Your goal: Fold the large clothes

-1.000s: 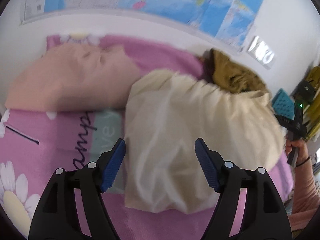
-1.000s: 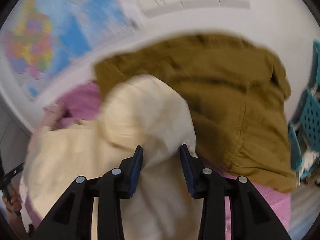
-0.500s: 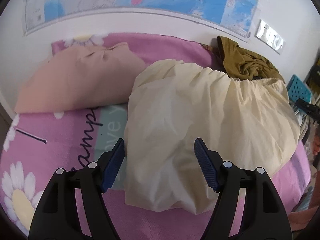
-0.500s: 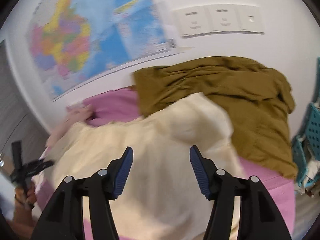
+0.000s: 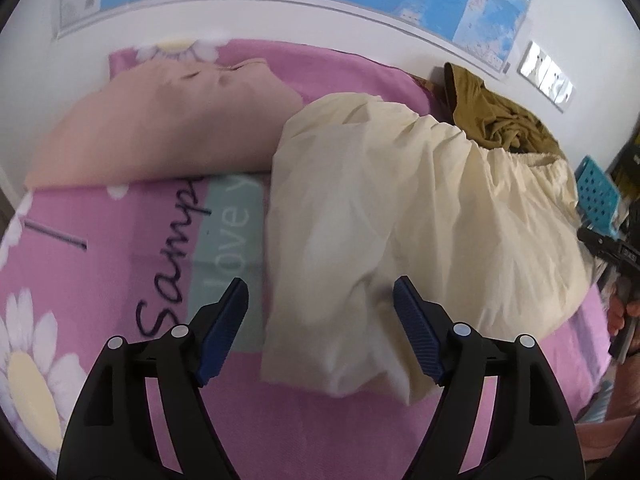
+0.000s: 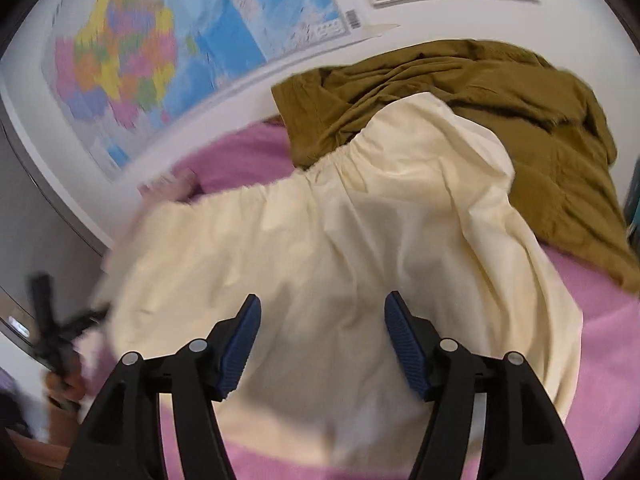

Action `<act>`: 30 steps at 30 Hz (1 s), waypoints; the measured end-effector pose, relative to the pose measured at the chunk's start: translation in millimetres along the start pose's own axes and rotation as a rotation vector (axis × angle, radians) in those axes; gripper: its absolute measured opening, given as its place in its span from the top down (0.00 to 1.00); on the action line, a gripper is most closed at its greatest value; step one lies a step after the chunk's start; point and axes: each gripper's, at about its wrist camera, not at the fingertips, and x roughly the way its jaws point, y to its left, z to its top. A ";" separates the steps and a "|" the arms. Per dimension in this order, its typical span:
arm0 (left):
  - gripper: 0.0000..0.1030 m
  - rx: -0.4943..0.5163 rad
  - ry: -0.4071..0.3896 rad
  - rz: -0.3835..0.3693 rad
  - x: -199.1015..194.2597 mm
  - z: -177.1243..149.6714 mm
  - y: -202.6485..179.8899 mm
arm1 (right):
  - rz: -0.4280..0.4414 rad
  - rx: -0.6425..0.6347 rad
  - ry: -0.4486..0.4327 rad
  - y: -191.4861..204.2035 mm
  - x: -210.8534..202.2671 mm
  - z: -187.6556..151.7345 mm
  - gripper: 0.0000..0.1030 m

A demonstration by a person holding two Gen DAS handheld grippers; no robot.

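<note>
A cream garment with a gathered elastic waistband point(image 5: 400, 208) lies folded over on the pink bedspread point(image 5: 100, 240). It also shows in the right wrist view point(image 6: 320, 248), waistband toward the wall. My left gripper point(image 5: 320, 312) is open and empty, above the garment's near left corner. My right gripper point(image 6: 322, 332) is open and empty, above the garment's middle. The right gripper also shows at the right edge of the left wrist view point(image 5: 616, 252).
A peach garment point(image 5: 160, 128) lies at the back left of the bed. An olive garment point(image 6: 500, 120) is heaped by the wall, partly under the cream one. A blue perforated basket point(image 5: 598, 192) stands off the bed's right. A map point(image 6: 160, 52) hangs on the wall.
My right gripper has opened wider, let go of the cream garment and drawn back from it. The garment has settled flat. My left gripper stays open and has moved little.
</note>
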 end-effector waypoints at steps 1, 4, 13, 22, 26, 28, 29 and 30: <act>0.28 -0.013 0.003 -0.012 -1.9 -2.7 3.7 | 0.020 0.027 -0.009 -4.1 -8.8 -4.5 0.39; 0.28 -0.069 0.024 -0.054 -6.7 -13.1 15.8 | 0.075 0.098 -0.032 -13.8 -30.1 -19.1 0.38; 0.28 -0.155 0.119 -0.251 -18.3 -57.1 18.2 | 0.277 0.380 0.032 -45.7 -51.0 -93.6 0.31; 0.16 -0.154 0.134 -0.346 13.0 -43.1 -13.9 | 0.260 0.473 -0.001 -44.6 -11.4 -74.6 0.22; 0.10 -0.186 0.114 -0.386 26.2 -31.9 -20.6 | 0.214 0.462 -0.039 -33.1 0.3 -60.2 0.05; 0.07 -0.210 0.107 -0.405 31.2 -26.0 -21.7 | 0.177 0.456 -0.057 -26.6 5.3 -54.7 0.05; 0.06 -0.220 0.107 -0.413 33.9 -23.3 -21.9 | 0.161 0.455 -0.066 -24.4 7.7 -51.5 0.05; 0.06 -0.232 0.106 -0.417 35.2 -21.2 -21.1 | 0.156 0.458 -0.075 -24.4 7.9 -49.1 0.05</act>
